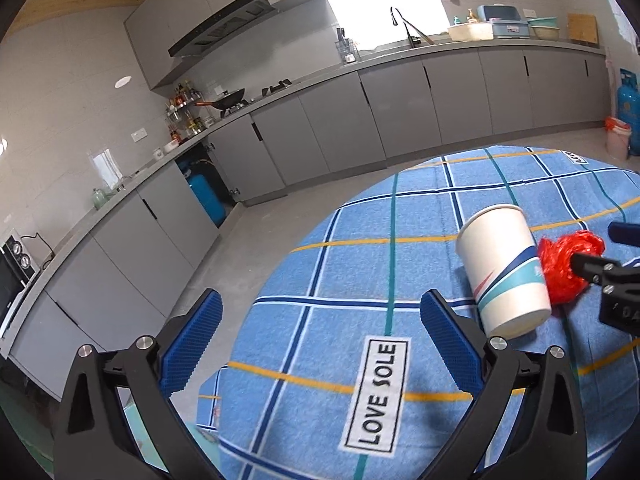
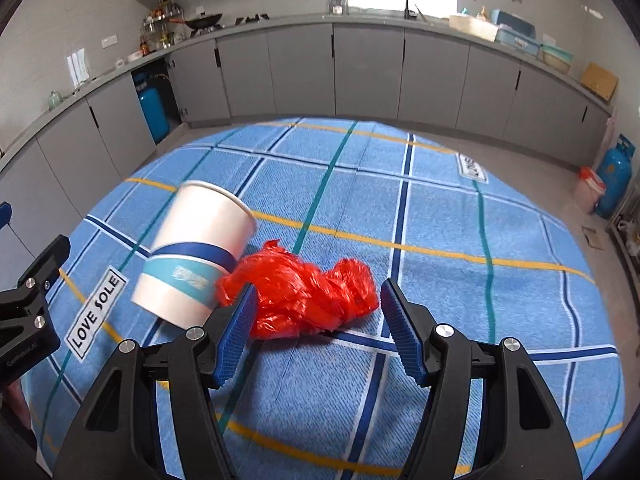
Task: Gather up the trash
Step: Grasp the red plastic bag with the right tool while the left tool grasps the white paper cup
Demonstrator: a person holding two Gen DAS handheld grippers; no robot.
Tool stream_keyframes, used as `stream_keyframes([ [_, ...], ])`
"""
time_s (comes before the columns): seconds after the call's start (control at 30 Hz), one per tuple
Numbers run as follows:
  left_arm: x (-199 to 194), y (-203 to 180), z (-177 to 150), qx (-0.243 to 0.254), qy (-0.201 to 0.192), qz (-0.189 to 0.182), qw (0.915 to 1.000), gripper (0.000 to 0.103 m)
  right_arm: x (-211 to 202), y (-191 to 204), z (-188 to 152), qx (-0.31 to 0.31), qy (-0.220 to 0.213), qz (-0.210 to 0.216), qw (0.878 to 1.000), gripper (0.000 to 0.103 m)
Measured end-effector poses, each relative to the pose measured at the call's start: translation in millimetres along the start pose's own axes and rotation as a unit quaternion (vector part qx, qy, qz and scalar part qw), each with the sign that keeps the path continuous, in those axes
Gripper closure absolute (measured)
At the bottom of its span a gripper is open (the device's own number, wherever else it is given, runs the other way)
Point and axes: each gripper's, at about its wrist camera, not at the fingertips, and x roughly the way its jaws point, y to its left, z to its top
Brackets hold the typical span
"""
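Left wrist view: the left gripper (image 1: 322, 322) fills the lower half of the frame, its two blue-padded fingers (image 1: 448, 344) spread wide with nothing between them. One finger hangs over the grey floor (image 1: 240, 248), the other over the edge of a round table covered by a blue checked cloth (image 1: 344, 264) bearing a "LOVE SOLE" label (image 1: 378, 394). At centre right a white paper cup (image 1: 502, 268) with blue bands lies tipped on the cloth, its mouth toward the upper left and its base toward the lower right. Touching its far side is a crumpled red plastic bag (image 1: 568, 268). The black tip of the right gripper enters from the right edge and overlaps the bag.

Right wrist view: the right gripper (image 2: 316, 322) occupies the bottom of the frame, jaws apart. The red plastic bag (image 2: 304, 292) lies on the cloth (image 2: 440, 280) at the centre, just beyond and partly between the fingertips; whether the left-hand pad touches it cannot be told. The cup (image 2: 196, 256), blurred and tilted, sits at centre left against the bag. Part of the left gripper shows at the left edge. Grey kitchen cabinets (image 2: 360, 72) curve across the top, and a blue gas cylinder (image 2: 614, 176) stands at the far right.
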Motion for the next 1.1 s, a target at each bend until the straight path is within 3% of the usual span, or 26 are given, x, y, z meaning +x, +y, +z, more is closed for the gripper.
stream_keyframes([
  [0.13, 6, -6, 3, -0.003, 0.001, -0.011, 0.9999, 0.006, 10, 2, -1, -0.003, 0.023, 0.014, 1.000, 0.047],
  [0.4, 6, -17, 17, -0.011, -0.008, -0.033, 0.9994, 0.006, 12, 3, -6, -0.017, 0.035, 0.020, 0.999, 0.078],
  [0.87, -4, -64, 27, 0.009, -0.019, -0.082, 0.9965, 0.006, -27, -47, -20, 0.013, -0.005, -0.030, 0.999, 0.082],
  [1.1, 9, -91, 23, 0.026, 0.009, -0.104, 0.9942, 0.006, -32, -59, -26, 0.021, -0.006, -0.028, 0.999, 0.082],
])
